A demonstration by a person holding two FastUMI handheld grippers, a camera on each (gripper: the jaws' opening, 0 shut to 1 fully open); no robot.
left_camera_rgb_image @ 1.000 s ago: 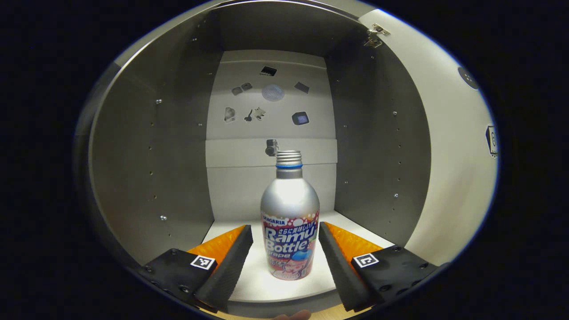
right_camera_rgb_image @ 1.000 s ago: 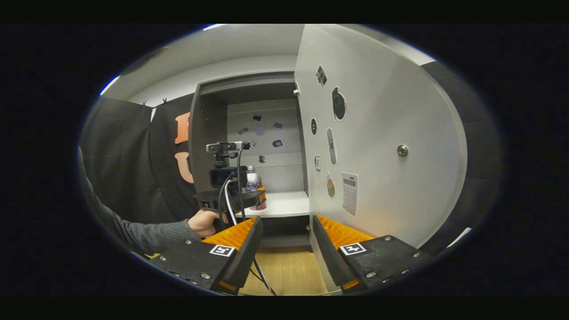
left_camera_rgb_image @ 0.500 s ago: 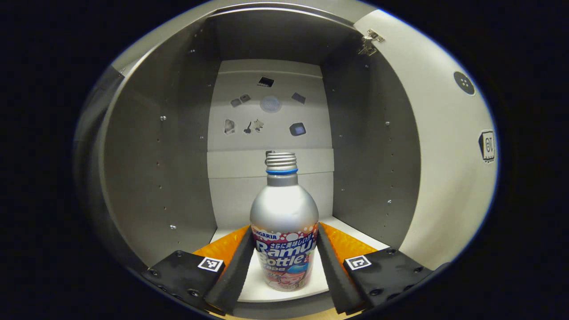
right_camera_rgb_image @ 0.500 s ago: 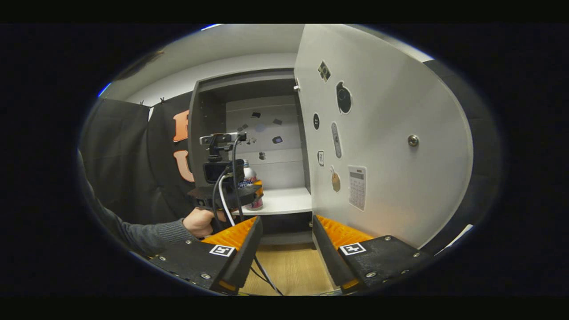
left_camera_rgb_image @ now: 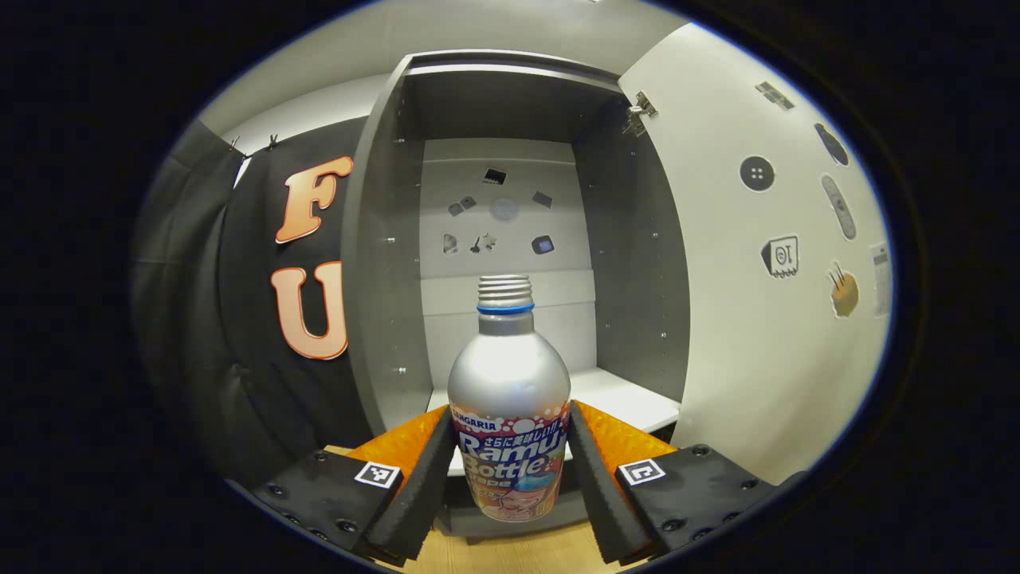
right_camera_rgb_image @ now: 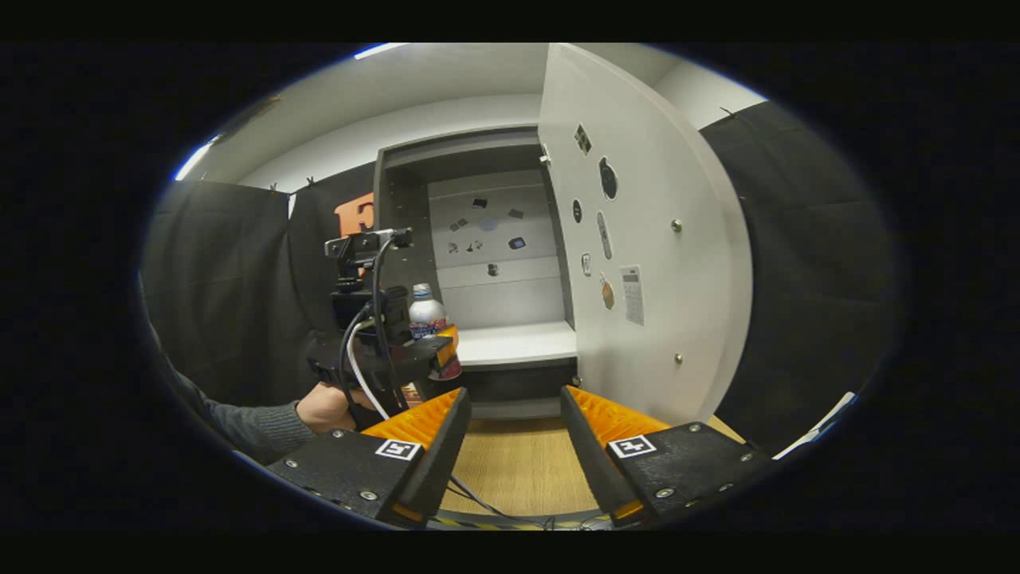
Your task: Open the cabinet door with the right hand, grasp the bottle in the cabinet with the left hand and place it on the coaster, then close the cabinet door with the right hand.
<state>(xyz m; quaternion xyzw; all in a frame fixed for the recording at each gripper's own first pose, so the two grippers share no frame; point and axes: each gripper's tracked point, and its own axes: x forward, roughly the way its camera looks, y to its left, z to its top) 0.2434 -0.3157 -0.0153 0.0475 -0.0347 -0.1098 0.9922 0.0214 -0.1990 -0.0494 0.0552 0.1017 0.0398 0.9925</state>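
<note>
Below, wooden tabletop (right_camera_rgb_image: 518,470); left gripper (left_camera_rgb_image: 510,470) fingers clamp the bottle (left_camera_rgb_image: 510,399), right gripper (right_camera_rgb_image: 514,446) fingers wide.

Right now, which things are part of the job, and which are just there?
Job: bottle, clamped in the left gripper; open cabinet door; cabinet; right gripper, open.
Just there: stickers on the door, wooden table.
</note>
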